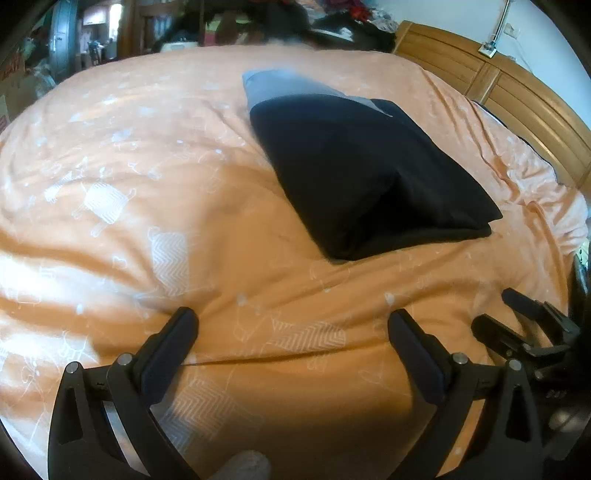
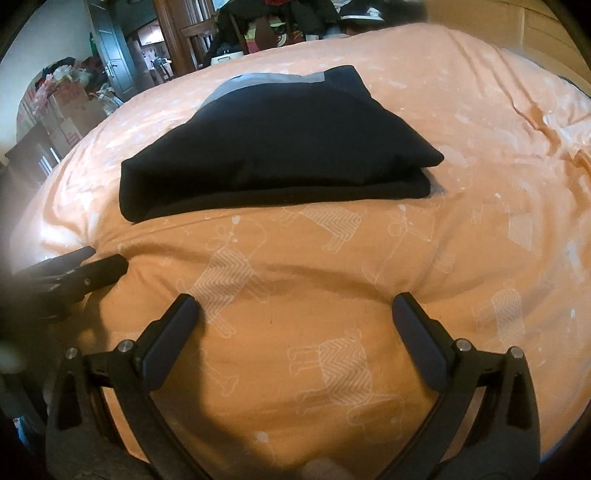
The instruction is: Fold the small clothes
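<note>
Both tongs stand wide, holding nothing. Left tongs [image 1: 293, 325], seen in the left wrist view, hover low over the orange duvet cover [image 1: 129, 221], their two dark fingers [image 1: 173, 350] well apart with bare bedding between them. Right tongs [image 2: 295, 314], seen in the right wrist view, hover likewise over the same cover [image 2: 332, 277], fingers [image 2: 421, 336] spread to a similar width. Each pair also shows at the edge of the other's view: the right tongs at the lower right of the left wrist view, the left tongs at the left edge of the right wrist view.

Folded black garment [image 1: 369, 173] lies flat on the bed beyond both tongs, touched by neither. It forms a compact, roughly rectangular stack of several layers, with a grey band [image 1: 288, 85] showing at its far end. In the right wrist view the same garment [image 2: 277, 147] lies straight ahead, its near folded edge facing the tongs.

Duvet cover bears a white print of animal outlines filled with chevron pattern. Wooden headboard [image 1: 498, 81] rises at the right of the bed; a cluttered heap of clothes [image 2: 288, 18] lies past the far edge.
</note>
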A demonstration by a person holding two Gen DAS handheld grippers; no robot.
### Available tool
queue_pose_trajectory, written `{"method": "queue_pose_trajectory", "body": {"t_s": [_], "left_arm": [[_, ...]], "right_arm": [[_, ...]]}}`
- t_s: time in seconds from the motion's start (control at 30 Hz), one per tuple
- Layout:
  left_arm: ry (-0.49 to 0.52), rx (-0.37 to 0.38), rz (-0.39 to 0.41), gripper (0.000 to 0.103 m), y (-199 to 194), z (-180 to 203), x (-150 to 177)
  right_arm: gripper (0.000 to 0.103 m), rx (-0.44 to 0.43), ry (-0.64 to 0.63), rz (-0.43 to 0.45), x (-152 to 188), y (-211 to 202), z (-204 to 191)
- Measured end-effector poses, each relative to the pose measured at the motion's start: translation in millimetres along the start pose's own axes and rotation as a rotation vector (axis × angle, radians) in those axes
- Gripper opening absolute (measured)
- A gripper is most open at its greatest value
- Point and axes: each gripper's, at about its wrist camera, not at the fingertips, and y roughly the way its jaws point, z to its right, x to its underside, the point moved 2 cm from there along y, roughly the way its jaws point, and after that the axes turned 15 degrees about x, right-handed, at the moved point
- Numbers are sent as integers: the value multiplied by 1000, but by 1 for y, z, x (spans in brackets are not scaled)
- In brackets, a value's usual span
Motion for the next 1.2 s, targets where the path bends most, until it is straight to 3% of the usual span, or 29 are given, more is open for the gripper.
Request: {"method": "queue_pose_trajectory", "body": {"t_s": [0.3,1.2], "left_arm": [[18,4,30,103,2,0,3],[16,21,69,103,4,-3,2]], "right_arm": [[103,-7,-17,-34,-6,7,-1],[103,-13,-17,-22,-6,11,1]]}}
